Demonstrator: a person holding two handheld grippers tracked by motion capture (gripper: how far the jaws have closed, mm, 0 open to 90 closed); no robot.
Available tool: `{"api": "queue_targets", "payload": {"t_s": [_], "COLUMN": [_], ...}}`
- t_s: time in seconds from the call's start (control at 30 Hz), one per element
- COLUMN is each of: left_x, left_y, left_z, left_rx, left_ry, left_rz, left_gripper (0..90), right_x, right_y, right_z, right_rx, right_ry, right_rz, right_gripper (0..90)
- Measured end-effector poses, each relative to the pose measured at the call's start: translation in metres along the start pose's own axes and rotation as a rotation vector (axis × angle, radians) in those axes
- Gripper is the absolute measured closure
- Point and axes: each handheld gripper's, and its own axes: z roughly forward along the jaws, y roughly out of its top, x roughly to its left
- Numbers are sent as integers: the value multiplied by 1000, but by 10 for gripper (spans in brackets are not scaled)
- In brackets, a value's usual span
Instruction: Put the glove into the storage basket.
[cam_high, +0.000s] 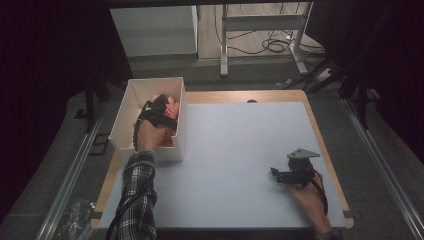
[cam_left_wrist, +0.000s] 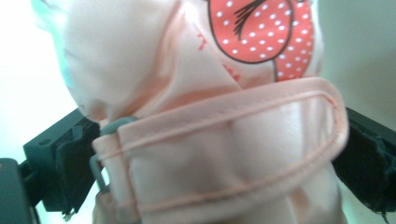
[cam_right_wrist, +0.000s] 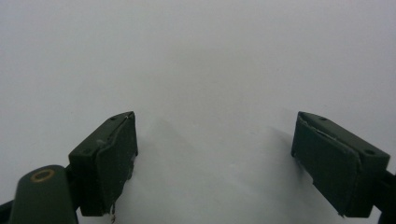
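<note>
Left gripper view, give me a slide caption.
Pink fabric bag with a red polka-dot print bulges between the left gripper's wide-spread jaws.

Quick count: one white box (cam_high: 121, 117) holding one peach fabric pouch (cam_left_wrist: 224, 154) as far as I can tell, two grippers, left (cam_high: 159, 106) and right (cam_high: 274, 172), one white tabletop (cam_high: 240, 150).

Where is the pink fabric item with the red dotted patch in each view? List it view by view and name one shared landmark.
High view: the pink fabric item lies inside the white box at upper left, under the left claw.
Left gripper view: it spans the frame, its strap between the wide-set jaws.
Right gripper view: the right claw faces bare white mat, away from the box.
Shared landmark: the box's pale wall.
</note>
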Motion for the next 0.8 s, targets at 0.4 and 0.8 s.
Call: {"api": "queue_targets", "payload": {"t_s": [0.4,0.8], "left_x": [2,3], "left_y": [-8,-19], "left_z": [-21,-45], "left_rx": [-82,-188], "left_ry": [-25,-50], "left_rz": [11,47], "left_gripper": [19,21], "right_x": [0,0], "right_y": [0,0], "right_z": [0,0], "right_rx": [0,-1], "right_ry": [-1,-2], "right_rz": [0,-1], "right_gripper": [148,148]}}
